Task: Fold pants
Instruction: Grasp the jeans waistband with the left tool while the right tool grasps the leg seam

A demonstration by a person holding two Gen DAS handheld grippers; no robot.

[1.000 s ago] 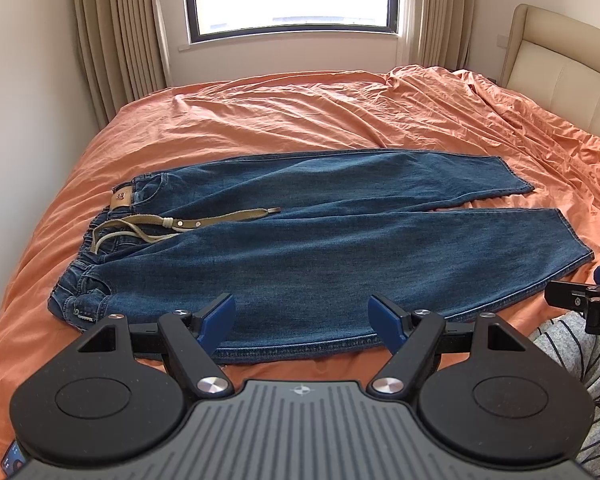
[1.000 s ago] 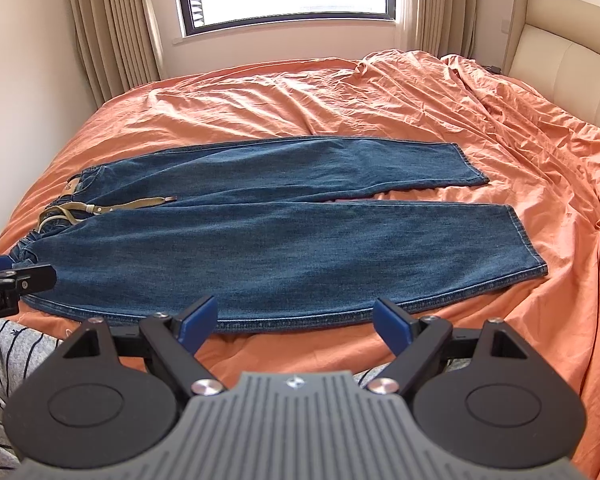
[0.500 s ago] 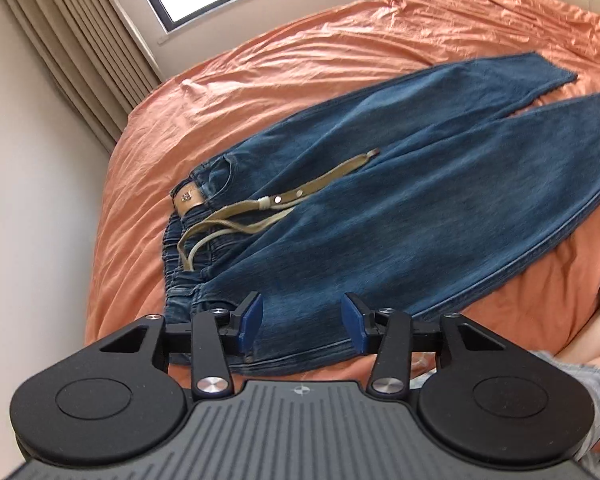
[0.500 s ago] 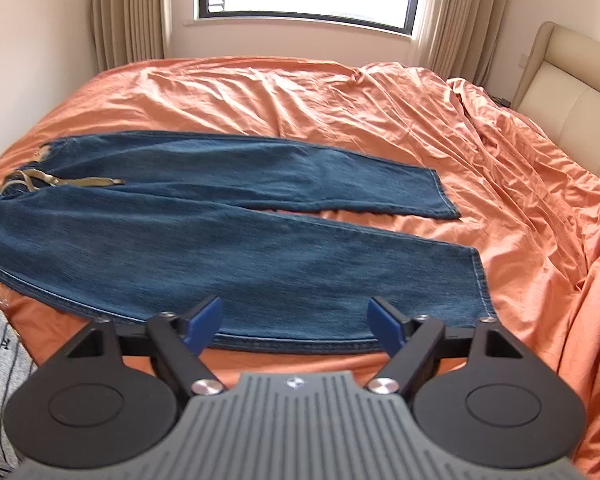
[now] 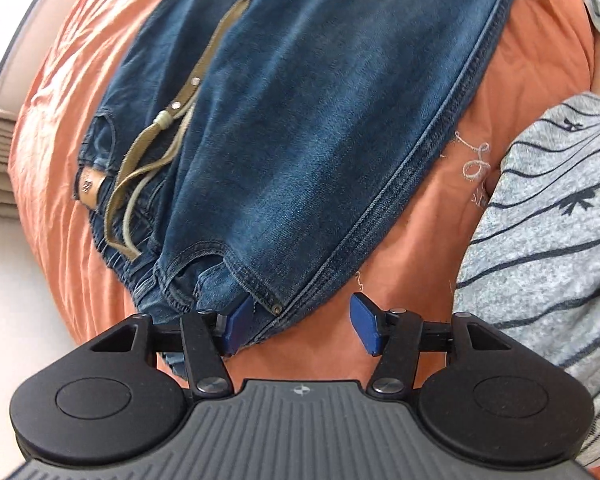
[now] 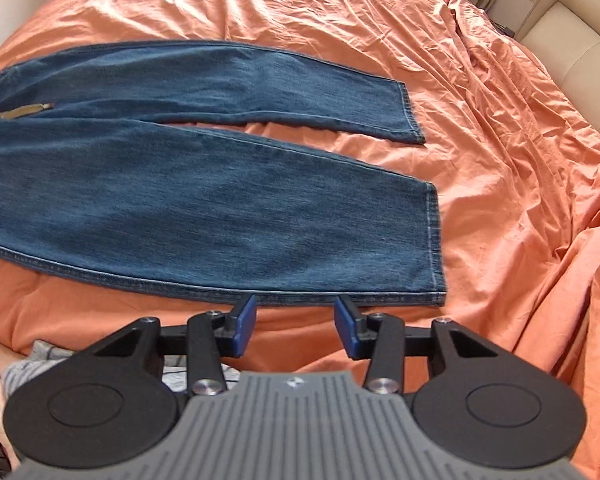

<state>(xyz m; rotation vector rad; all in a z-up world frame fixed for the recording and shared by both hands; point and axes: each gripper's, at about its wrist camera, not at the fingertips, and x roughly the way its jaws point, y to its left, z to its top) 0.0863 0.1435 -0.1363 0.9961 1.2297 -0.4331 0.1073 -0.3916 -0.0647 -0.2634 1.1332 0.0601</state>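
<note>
Blue denim pants (image 5: pixel 300 120) lie flat on the orange bed sheet (image 5: pixel 520 80), with an olive drawstring (image 5: pixel 188 92) across the waist. My left gripper (image 5: pixel 300 326) hovers at the near waist corner; its jaws are opening, with the corner's edge between them and no pad pressing it. In the right wrist view the pants (image 6: pixel 180 200) stretch leftward, both legs side by side. My right gripper (image 6: pixel 296 322) sits just before the near leg's side seam, close to the hem; its jaws are closing with only sheet between them.
A person's grey striped garment (image 5: pixel 540 240) fills the right of the left wrist view. A beige padded headboard (image 6: pixel 572 32) stands at the right of the bed. Rumpled orange sheet (image 6: pixel 500 160) spreads beyond the leg hems.
The left gripper rolled and dropped toward the waist corner, narrowing then widening. The right gripper slid along the near leg toward the hem while its jaws narrowed.
</note>
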